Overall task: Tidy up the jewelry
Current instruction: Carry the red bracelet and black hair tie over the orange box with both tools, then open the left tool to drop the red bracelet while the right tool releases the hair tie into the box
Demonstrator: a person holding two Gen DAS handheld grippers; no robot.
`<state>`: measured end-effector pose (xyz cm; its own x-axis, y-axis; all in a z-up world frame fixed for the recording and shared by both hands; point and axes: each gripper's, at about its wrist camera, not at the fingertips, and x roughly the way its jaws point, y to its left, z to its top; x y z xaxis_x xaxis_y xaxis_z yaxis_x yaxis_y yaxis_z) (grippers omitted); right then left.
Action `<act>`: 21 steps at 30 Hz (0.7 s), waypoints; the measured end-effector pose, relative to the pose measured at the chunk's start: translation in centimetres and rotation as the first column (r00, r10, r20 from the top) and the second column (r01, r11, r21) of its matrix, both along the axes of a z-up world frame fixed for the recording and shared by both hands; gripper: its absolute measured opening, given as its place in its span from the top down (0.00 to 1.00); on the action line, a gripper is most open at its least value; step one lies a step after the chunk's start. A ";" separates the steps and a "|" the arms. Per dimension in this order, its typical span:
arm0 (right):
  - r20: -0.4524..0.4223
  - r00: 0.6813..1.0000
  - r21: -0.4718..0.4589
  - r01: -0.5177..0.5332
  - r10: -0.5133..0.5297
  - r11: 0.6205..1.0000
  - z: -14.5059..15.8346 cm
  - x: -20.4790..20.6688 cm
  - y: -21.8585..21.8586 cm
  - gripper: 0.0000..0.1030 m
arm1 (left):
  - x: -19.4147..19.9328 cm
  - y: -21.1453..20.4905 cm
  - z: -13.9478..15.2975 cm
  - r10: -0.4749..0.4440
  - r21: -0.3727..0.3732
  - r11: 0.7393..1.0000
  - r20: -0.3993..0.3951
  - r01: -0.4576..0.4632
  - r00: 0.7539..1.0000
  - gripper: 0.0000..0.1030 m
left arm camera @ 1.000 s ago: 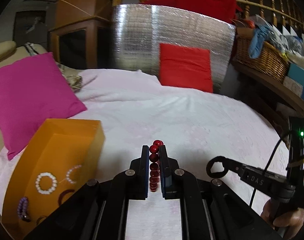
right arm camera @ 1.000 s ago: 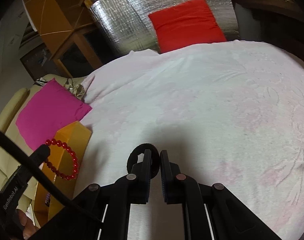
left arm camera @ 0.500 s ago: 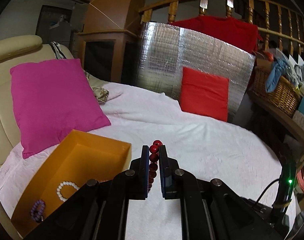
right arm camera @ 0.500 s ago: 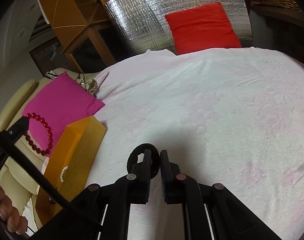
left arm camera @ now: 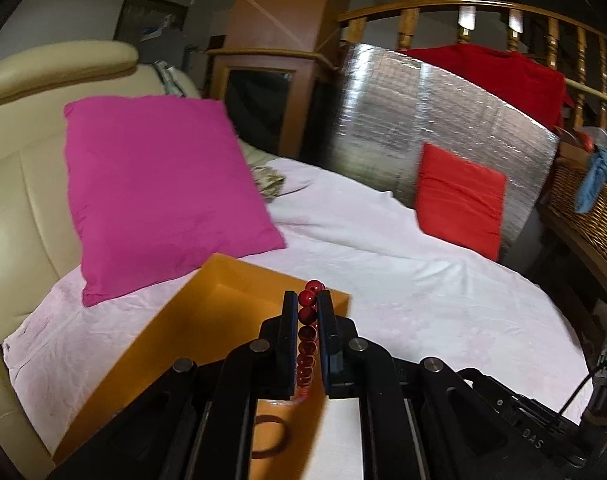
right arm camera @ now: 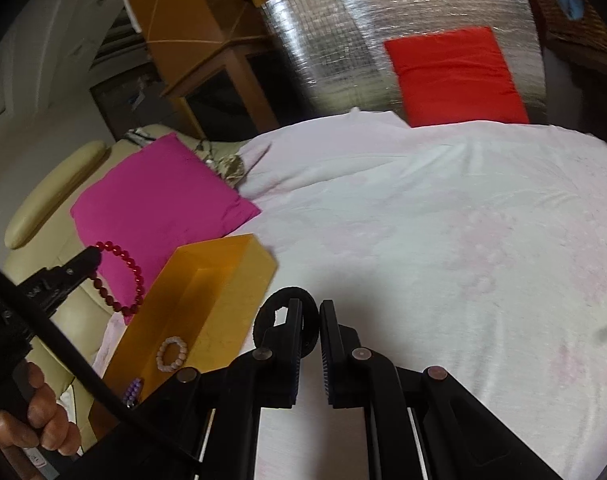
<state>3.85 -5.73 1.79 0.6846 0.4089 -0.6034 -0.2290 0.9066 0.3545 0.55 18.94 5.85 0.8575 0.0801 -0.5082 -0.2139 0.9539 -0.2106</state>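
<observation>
My left gripper point(left arm camera: 306, 300) is shut on a red bead bracelet point(left arm camera: 307, 336) and holds it over the open orange box point(left arm camera: 207, 320). In the right wrist view the bracelet point(right arm camera: 121, 276) hangs from the left gripper point(right arm camera: 91, 256) just left of the box point(right arm camera: 223, 280). The box holds a pink bead bracelet point(right arm camera: 171, 354), a purple bead bracelet point(right arm camera: 132, 390) and a dark band point(left arm camera: 269, 436). My right gripper point(right arm camera: 310, 308) is shut on a black hair tie point(right arm camera: 281, 300), right of the box above the white bedspread point(right arm camera: 443, 248).
A magenta pillow point(left arm camera: 163, 192) leans on the cream sofa point(left arm camera: 19, 152) behind the box. A red cushion point(left arm camera: 459, 200) rests against a silver foil panel point(left arm camera: 423, 120) at the back. A wicker basket point(left arm camera: 591, 208) stands on a shelf at the right.
My left gripper has swung left with the red bracelet, from above the bedspread to over the orange box. My right gripper has carried the hair tie closer to the box.
</observation>
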 end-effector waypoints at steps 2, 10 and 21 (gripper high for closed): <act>-0.005 1.000 0.001 -0.015 0.015 1.000 0.0 0.3 1.4 0.90 | 0.3 1.3 -0.4 0.024 -0.008 1.000 -0.008 -0.024 1.000 0.91; 0.006 0.998 -0.029 -0.063 0.063 0.998 0.5 1.5 5.9 0.90 | 1.7 4.7 -1.6 0.092 0.000 0.996 -0.040 -0.092 0.995 0.91; 0.008 0.995 -0.041 -0.096 0.096 0.995 1.6 3.7 9.2 0.90 | 3.1 6.5 -2.7 0.122 0.019 0.992 -0.080 -0.121 0.989 0.91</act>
<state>7.52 3.47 3.39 0.6494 0.4484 -0.6141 -0.3191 0.8938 0.3152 3.66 25.44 3.18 0.7968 0.1891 -0.5739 -0.3444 0.9225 -0.1742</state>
